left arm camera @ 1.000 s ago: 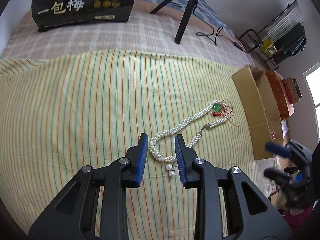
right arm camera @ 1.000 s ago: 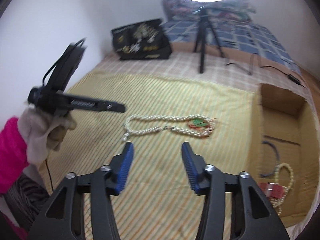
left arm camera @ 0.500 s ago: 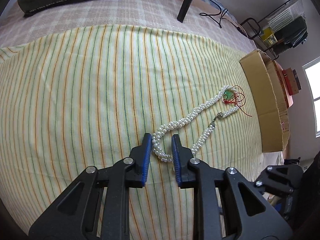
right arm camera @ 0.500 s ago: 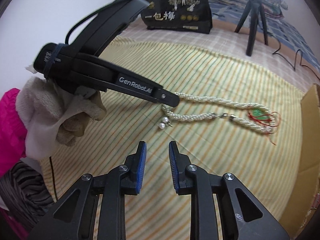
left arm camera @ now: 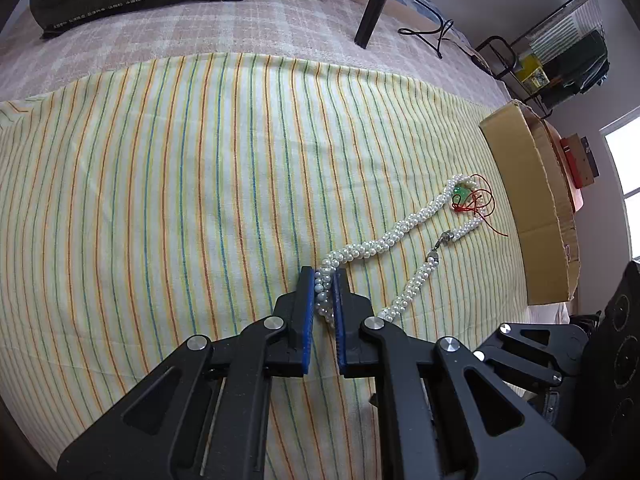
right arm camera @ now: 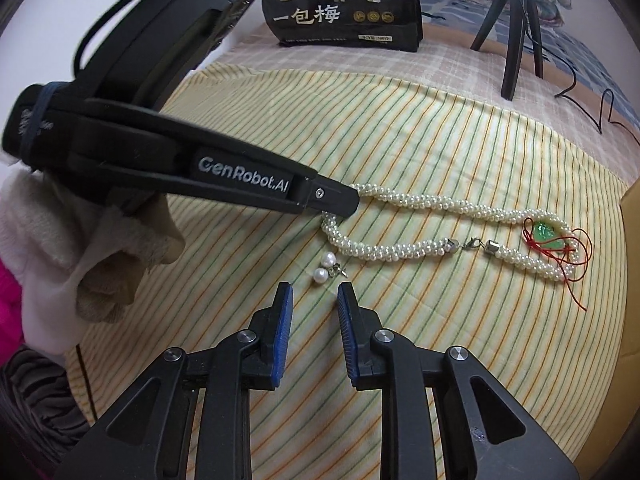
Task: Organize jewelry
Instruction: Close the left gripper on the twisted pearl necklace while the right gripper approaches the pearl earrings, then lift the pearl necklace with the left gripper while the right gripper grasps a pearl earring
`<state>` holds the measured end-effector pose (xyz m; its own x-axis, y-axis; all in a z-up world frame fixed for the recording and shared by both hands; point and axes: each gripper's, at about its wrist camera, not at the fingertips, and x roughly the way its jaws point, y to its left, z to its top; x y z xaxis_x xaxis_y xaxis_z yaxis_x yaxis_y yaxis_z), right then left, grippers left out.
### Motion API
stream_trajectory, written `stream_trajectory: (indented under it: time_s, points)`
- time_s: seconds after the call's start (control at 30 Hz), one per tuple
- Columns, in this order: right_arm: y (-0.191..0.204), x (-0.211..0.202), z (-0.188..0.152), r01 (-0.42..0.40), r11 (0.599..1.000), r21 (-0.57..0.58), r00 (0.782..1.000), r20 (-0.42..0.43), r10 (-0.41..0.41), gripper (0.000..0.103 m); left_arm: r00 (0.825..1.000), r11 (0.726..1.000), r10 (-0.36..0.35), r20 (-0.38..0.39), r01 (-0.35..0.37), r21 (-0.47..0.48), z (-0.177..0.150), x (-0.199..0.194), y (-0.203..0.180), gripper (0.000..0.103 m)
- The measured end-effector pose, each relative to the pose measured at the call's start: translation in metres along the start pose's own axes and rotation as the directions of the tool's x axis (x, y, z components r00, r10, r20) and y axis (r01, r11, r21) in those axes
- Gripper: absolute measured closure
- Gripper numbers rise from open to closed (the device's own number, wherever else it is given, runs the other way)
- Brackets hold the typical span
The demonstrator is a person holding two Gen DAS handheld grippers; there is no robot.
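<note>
While the left tool [left arm camera: 323, 280] pinches the pearl necklace [left arm camera: 404, 228], the right tool [right arm camera: 314, 300] gapes.

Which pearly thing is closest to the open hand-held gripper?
The two loose pearl earrings, lying just ahead of the open right hand-held gripper. The long pearl necklace lies farther off, pinched by the left hand-held gripper.

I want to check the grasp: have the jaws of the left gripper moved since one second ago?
Yes. The left gripper has closed: its jaws, earlier apart on either side of the pearl necklace, now clamp its bend on the striped cloth.
</note>
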<state>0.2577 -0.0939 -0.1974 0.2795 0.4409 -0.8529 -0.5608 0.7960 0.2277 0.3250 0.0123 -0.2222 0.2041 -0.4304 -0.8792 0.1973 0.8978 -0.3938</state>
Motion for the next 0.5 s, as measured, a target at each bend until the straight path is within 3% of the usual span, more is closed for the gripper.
stream_trajectory:
  time_s: [0.37, 0.5]
  points:
    - [0.006, 0.015, 0.01, 0.059, 0.998, 0.015, 0.998, -0.01, -0.059, 0.083, 1.0, 1.0, 0.002, 0.004, -0.002, 0.006, -0.001, 0.0, -0.001, 0.096]
    - [0.01, 0.014, 0.007, 0.105, 0.994, 0.005, 0.994, -0.014, -0.105, 0.092, 1.0, 1.0, 0.004, 0.006, -0.004, 0.008, -0.001, 0.0, -0.002, 0.096]
